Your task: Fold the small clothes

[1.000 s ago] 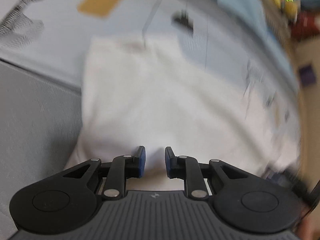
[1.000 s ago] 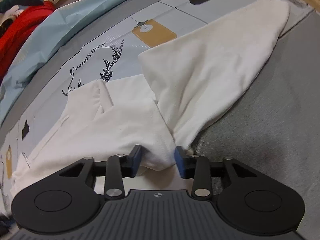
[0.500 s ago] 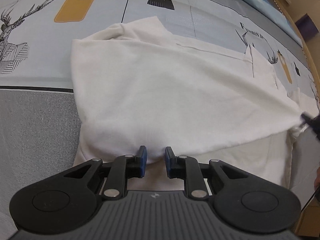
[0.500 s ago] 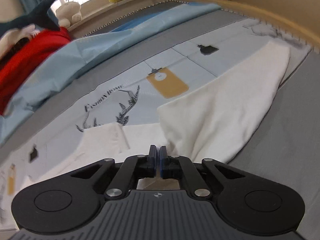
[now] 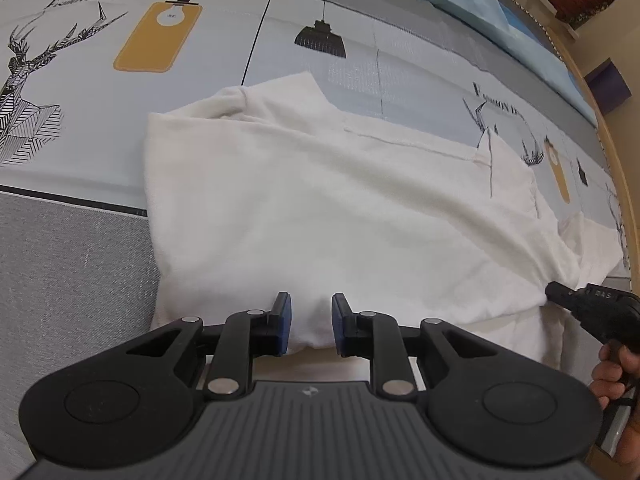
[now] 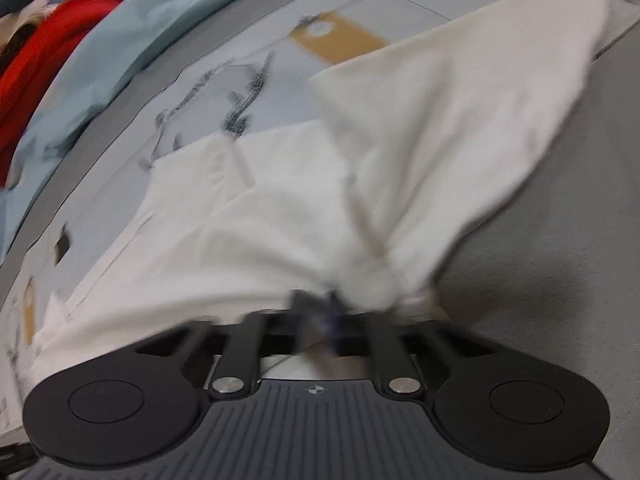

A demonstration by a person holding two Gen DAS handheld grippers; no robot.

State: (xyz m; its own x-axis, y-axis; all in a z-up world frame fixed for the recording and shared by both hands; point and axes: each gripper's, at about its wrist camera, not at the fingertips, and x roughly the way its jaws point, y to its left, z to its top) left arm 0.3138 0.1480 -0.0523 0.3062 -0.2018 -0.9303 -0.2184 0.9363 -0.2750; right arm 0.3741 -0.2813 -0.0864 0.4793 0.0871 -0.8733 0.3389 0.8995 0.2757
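White garment half-folded on printed bed sheet, left tool parted around near hem bulge without clamping, right tool pinched tight on bunched corner, likely tensioning cloth for next fold.

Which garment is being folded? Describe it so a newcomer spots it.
On the printed bedsheet, with its lamp and deer drawings, one plain white shirt lies spread toward the near edge. It is the only white garment; the red cloth sits far back.
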